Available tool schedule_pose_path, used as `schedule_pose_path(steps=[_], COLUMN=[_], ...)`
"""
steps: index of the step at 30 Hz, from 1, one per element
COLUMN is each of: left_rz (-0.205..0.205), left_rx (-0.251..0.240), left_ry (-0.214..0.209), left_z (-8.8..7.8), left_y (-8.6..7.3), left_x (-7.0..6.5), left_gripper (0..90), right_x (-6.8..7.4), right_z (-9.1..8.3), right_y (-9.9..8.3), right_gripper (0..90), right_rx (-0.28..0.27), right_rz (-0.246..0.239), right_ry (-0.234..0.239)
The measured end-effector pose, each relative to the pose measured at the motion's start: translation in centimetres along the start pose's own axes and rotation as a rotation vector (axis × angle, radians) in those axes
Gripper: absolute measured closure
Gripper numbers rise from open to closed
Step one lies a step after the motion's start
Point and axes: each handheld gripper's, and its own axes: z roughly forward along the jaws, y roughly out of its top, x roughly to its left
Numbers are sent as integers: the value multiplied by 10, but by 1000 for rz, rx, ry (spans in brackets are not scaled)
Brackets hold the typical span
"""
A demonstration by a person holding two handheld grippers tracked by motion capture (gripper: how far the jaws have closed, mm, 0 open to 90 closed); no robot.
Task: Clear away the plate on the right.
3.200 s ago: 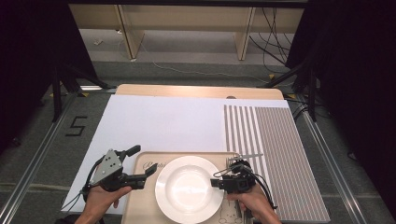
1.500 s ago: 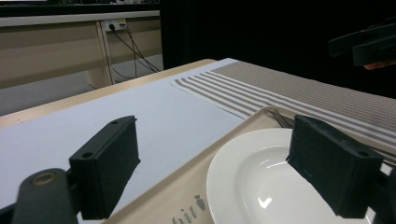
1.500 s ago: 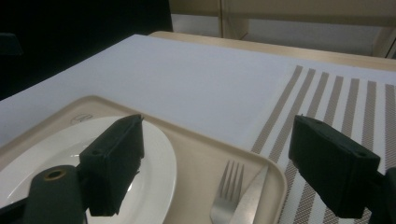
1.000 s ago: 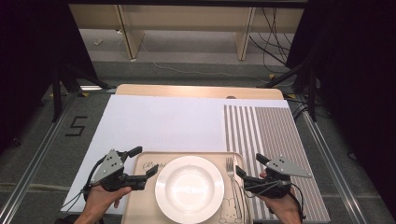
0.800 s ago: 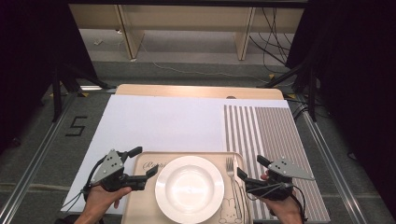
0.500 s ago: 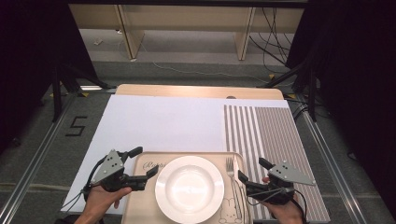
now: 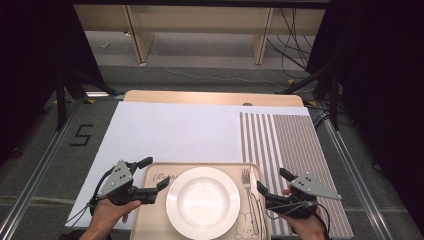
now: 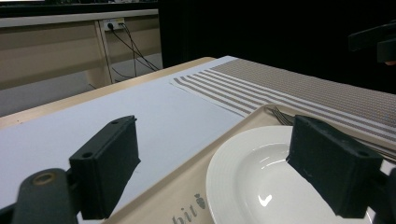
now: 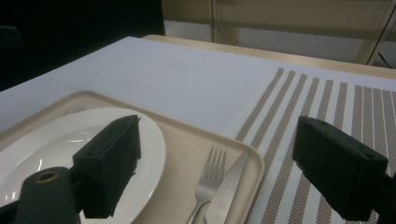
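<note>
With both tongs, left (image 7: 152, 174) and right (image 7: 272, 185), wide open and empty, I judge the plate (image 7: 202, 202) on the tray (image 7: 155, 220) at the table's near edge stiff, slippery, breakable: grip its rim.

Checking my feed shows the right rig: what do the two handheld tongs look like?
Both are black. The left tongs and right tongs each carry a grey three-cornered plate on top with small dark dots. The jaws end in blocky black pads with screw holes. Thin cables trail by each hand.
</note>
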Motion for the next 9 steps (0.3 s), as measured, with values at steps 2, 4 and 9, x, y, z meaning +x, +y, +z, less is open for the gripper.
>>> schedule_pose_path(steps=[2,4,9], left_rz=[1,1,-1], left_rx=[1,0,0], left_ry=[-1,-1,0], left_z=[0,0,0], left_y=[0,0,0], left_x=[0,0,0], left_gripper=[155,155,155], right_x=[0,0,-1], right_z=[1,1,1], right_y=[0,0,-1], right_gripper=[163,163,163], right_rx=[-2,-2,1], right_rz=[-8,-9,-9], right_ry=[-7,-7,-9])
